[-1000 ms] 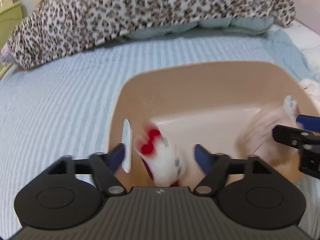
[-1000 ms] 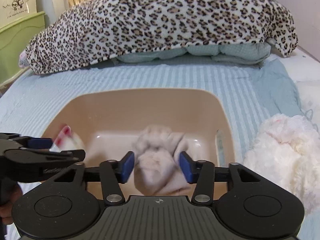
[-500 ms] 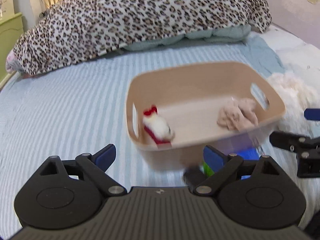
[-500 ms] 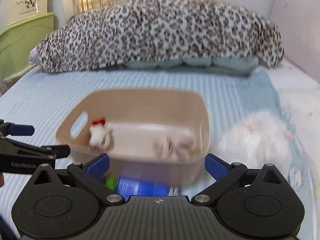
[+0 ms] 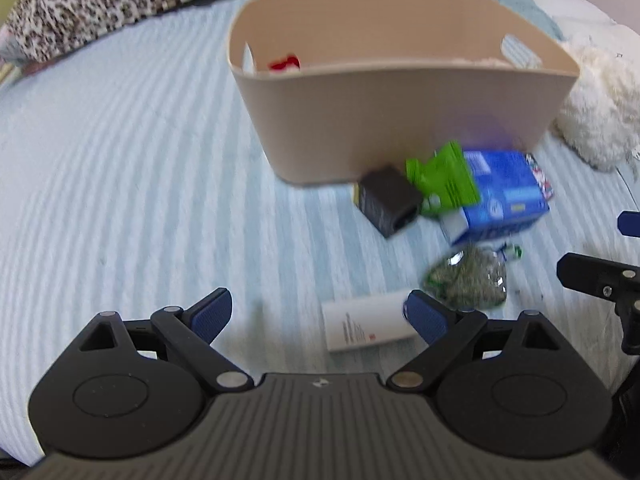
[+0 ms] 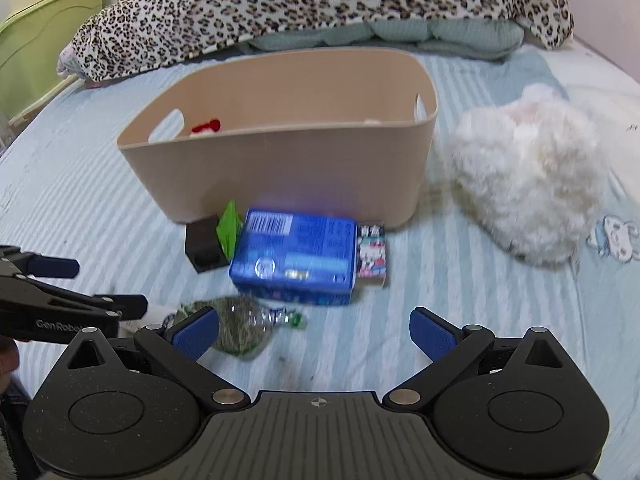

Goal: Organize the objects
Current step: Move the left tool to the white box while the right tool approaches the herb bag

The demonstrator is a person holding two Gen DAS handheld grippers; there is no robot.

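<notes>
A beige plastic bin (image 5: 400, 92) (image 6: 280, 160) stands on the striped bed; the top of a white-and-red toy (image 6: 206, 126) shows inside it. In front of it lie a blue box (image 6: 296, 260) (image 5: 500, 200), a black box (image 5: 386, 200) (image 6: 204, 246), a green packet (image 5: 444, 180), a small printed box (image 6: 371, 254), a clear bag of green bits (image 6: 240, 320) (image 5: 466, 278) and a white tube (image 5: 364, 326). My left gripper (image 5: 320, 312) is open and empty just before the tube. My right gripper (image 6: 316, 332) is open and empty, near the bag.
A fluffy white plush (image 6: 528, 176) (image 5: 600, 100) lies right of the bin. A leopard-print blanket (image 6: 320, 4) is piled at the head of the bed. A green cabinet (image 6: 36, 48) stands at the far left.
Both grippers opened, let go of the toys inside the bin, and pulled back and down toward the near side of the bed. The objects in front of the bin came into view.
</notes>
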